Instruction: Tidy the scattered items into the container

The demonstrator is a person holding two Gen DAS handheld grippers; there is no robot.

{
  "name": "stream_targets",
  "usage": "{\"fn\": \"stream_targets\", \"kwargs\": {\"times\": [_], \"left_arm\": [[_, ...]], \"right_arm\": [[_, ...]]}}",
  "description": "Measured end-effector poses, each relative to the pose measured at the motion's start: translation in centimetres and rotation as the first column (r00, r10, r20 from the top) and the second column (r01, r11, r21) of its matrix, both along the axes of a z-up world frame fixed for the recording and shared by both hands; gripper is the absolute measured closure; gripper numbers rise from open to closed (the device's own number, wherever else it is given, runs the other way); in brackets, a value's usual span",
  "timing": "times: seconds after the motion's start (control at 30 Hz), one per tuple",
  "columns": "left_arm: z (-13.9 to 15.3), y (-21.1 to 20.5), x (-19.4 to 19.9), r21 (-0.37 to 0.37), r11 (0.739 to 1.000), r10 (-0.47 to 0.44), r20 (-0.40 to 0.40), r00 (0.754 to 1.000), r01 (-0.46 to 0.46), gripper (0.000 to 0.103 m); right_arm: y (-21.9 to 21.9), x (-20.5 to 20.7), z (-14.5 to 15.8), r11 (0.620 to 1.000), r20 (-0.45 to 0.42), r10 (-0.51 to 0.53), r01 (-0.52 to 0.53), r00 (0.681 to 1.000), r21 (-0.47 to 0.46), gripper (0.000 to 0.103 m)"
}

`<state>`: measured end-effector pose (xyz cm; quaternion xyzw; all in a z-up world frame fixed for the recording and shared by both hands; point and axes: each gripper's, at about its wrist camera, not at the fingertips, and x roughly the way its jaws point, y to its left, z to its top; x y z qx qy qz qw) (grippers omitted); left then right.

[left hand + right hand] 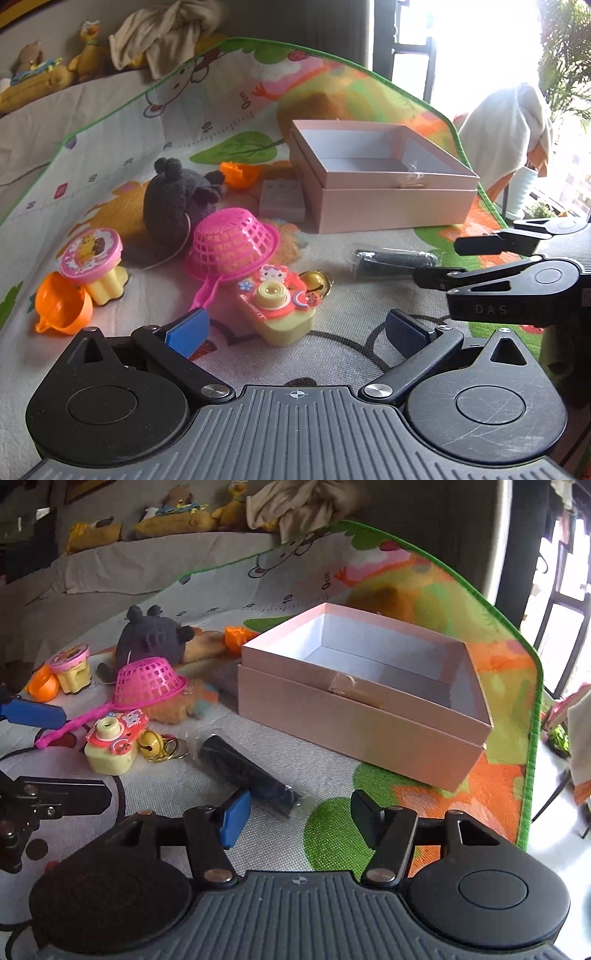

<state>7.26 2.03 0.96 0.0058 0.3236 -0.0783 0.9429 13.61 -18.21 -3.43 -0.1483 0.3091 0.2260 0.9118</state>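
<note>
Right gripper [295,812]: jaws apart, pads flanking the near end of one black wrapped tube [248,775] without pressing it. Left gripper [295,326]: wide, empty, over the play mat [332,314]. One pink box [369,716], open. Scattered: one toy camera [286,310], one pink strainer [231,245], one dark plush [173,199], two orange cups [61,308].

Colourful play mat [332,85] on floor; bright window [480,44]; cloth-draped chair [509,140].

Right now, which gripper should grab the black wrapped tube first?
Right. The right gripper sits directly at the near end of the black wrapped tube, nothing gripped yet. The left gripper faces the toy camera instead.
</note>
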Motion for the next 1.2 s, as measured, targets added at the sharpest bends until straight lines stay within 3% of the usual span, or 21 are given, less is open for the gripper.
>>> {"fn": "stream_targets", "kwargs": {"times": [0.1, 0.3, 0.37, 0.43, 0.47, 0.5, 0.6, 0.67, 0.77, 0.87, 1.0, 1.17, 1.2], "left_arm": [[0.1, -0.2, 0.0, 0.014, 1.0, -0.003, 0.0, 1.0, 0.003, 0.0], [-0.1, -0.1, 0.2, 0.013, 1.0, 0.0, -0.007, 1.0, 0.0, 0.0], [-0.2, -0.1, 0.2, 0.012, 1.0, -0.006, -0.007, 1.0, 0.006, 0.0], [-0.2, -0.1, 0.2, 0.014, 1.0, -0.009, -0.009, 1.0, 0.009, 0.0], [-0.3, -0.1, 0.3, 0.015, 1.0, -0.009, -0.01, 1.0, 0.009, 0.0], [-0.3, -0.1, 0.3, 0.014, 1.0, -0.008, -0.01, 1.0, 0.008, 0.0], [-0.3, -0.1, 0.2, 0.011, 1.0, -0.007, -0.009, 1.0, 0.007, 0.0], [-0.3, -0.1, 0.1, 0.01, 1.0, -0.006, -0.011, 1.0, 0.006, 0.0], [-0.4, 0.0, 0.1, 0.013, 1.0, 0.003, -0.019, 1.0, -0.002, 0.0], [-0.5, 0.0, 0.0, 0.008, 1.0, 0.005, -0.022, 1.0, -0.004, 0.0], [-0.6, -0.1, -0.1, -0.012, 1.0, -0.001, -0.021, 1.0, 0.001, 0.0], [-0.6, -0.1, -0.4, -0.037, 0.999, -0.012, -0.018, 1.0, 0.012, 0.0], [-0.6, 0.0, -0.4, -0.04, 0.999, -0.015, -0.016, 1.0, 0.014, 0.0]], "right_arm": [[0.1, -0.4, 0.8, 0.996, -0.032, 0.093, -0.093, 0.995, 0.005, 0.083], [-2.2, -3.4, 1.9, 0.984, 0.003, 0.169, -0.168, 0.986, -0.062, 0.086], [-3.4, -3.8, 1.7, 0.979, 0.078, 0.133, -0.119, 0.988, -0.164, 0.085], [-4.5, -3.1, 1.2, 0.965, 0.181, 0.044, 0.005, 0.982, -0.261, 0.083], [-5.2, -2.4, 1.0, 0.954, 0.226, -0.011, 0.078, 0.974, -0.289, 0.075], [-5.8, -1.8, 1.0, 0.946, 0.256, -0.069, 0.145, 0.964, -0.289, 0.06], [-7.6, -0.7, 2.0, 0.955, 0.238, -0.206, 0.248, 0.949, -0.162, 0.024], [-8.0, -1.0, 2.3, 0.97, 0.187, -0.215, 0.231, 0.959, -0.07, 0.013], [-7.2, -1.6, 2.0, 0.982, 0.141, -0.186, 0.189, 0.972, -0.007, 0.001], [-6.3, -0.8, 1.3, 0.968, 0.042, -0.247, 0.244, 0.968, 0.06, 0.0], [-5.4, 0.6, 0.3, 0.892, -0.123, -0.389, 0.407, 0.913, 0.198, 0.0], [-3.0, 1.3, -0.6, 0.879, -0.134, -0.424, 0.443, 0.896, 0.178, 0.001], [-2.9, 1.5, -0.7, 0.88, -0.142, -0.422, 0.443, 0.895, 0.174, 0.01]]}}
